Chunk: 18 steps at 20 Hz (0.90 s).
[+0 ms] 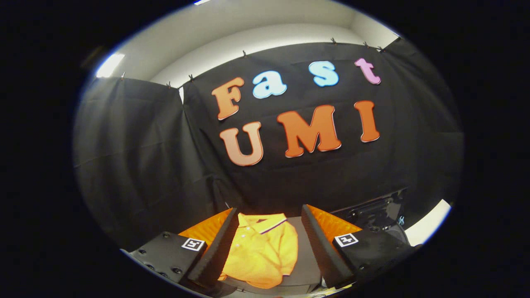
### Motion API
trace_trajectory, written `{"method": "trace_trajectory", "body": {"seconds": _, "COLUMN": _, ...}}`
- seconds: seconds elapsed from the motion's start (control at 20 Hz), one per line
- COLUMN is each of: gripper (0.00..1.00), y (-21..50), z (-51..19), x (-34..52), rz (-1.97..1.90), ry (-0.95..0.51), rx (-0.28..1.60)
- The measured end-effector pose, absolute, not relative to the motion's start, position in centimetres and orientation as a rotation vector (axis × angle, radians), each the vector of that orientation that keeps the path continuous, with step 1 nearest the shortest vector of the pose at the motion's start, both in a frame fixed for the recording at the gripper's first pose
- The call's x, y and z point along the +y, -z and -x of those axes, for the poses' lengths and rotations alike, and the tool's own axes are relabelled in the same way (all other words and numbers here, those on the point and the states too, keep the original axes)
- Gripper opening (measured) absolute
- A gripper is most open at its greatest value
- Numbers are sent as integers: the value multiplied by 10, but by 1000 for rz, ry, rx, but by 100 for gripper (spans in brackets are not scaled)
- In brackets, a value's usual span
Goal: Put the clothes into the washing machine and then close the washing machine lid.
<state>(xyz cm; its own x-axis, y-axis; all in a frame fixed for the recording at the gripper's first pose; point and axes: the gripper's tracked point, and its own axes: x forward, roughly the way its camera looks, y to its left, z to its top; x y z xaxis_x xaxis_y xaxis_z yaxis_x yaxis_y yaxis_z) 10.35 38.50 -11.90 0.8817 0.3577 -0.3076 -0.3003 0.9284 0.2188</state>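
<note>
A yellow-orange polo shirt lies crumpled on a grey surface, collar toward the booth wall. It shows in the gap between my two fingers and a little below them. My gripper is open, its black pads spread wide, the left finger over the shirt's edge and the right finger apart from the cloth. Nothing is held. Whether the left pad touches the shirt I cannot tell.
The black cloth wall stands close behind the shirt. A black piece of equipment sits beyond my right finger, with a white surface beside it.
</note>
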Motion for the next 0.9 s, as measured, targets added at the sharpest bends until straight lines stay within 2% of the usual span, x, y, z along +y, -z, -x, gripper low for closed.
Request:
{"method": "trace_trajectory", "body": {"seconds": 0.35, "gripper": 99, "y": 222, "z": -108, "x": 471, "rz": -102, "ry": -380, "rx": 634}}
{"method": "trace_trajectory", "body": {"seconds": 0.75, "gripper": 99, "y": 305, "z": -112, "x": 481, "rz": 18, "ry": -290, "rx": 882}}
{"method": "trace_trajectory", "body": {"seconds": 0.9, "gripper": 98, "y": 302, "z": -117, "x": 485, "rz": 47, "ry": -287, "rx": 853}}
